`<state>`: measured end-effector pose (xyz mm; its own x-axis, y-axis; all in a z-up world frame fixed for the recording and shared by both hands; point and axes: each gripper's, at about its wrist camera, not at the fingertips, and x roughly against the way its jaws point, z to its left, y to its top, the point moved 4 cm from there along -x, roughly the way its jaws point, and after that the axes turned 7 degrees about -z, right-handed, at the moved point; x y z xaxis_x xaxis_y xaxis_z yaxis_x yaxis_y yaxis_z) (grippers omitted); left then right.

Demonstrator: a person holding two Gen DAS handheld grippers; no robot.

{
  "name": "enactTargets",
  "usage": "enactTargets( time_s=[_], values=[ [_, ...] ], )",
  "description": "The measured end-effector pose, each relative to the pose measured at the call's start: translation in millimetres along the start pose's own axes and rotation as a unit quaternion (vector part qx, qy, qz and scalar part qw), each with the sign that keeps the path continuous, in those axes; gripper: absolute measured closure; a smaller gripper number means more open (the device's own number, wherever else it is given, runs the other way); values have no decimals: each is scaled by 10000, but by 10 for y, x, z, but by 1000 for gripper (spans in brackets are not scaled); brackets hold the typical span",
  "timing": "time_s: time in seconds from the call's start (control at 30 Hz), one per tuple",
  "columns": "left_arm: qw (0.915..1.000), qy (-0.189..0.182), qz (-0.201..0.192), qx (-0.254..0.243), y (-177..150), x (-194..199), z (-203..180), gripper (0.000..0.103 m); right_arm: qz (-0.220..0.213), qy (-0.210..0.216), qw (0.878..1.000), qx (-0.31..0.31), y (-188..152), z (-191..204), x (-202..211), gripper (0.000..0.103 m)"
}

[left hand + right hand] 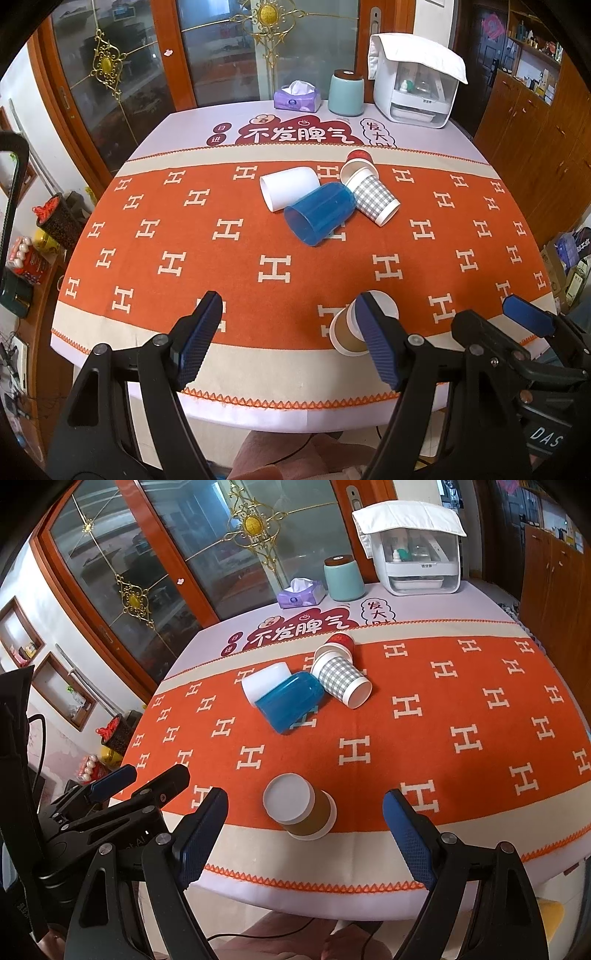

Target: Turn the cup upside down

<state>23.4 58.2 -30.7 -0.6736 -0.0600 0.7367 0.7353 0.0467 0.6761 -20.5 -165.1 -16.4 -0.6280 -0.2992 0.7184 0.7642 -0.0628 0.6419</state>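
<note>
A brown paper cup stands upside down near the table's front edge, white base up; it also shows in the left wrist view, partly behind my left gripper's right finger. My right gripper is open around it, not touching. My left gripper is open and empty, to the cup's left. Further back a blue plastic cup, a white cup, a grey checked paper cup and a red paper cup lie on their sides in a cluster.
The table has an orange cloth with white H marks. At the back stand a tissue pack, a teal canister and a white appliance under a cloth. Glass doors are behind; clutter sits on the floor at left.
</note>
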Motion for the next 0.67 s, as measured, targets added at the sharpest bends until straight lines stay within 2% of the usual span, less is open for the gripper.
enactTargets(
  time_s=[0.67],
  values=[
    [10000,12,66,-12,-44,-2,-16,31,123,54,9999,-94,-8,-21,-35,16]
  ],
)
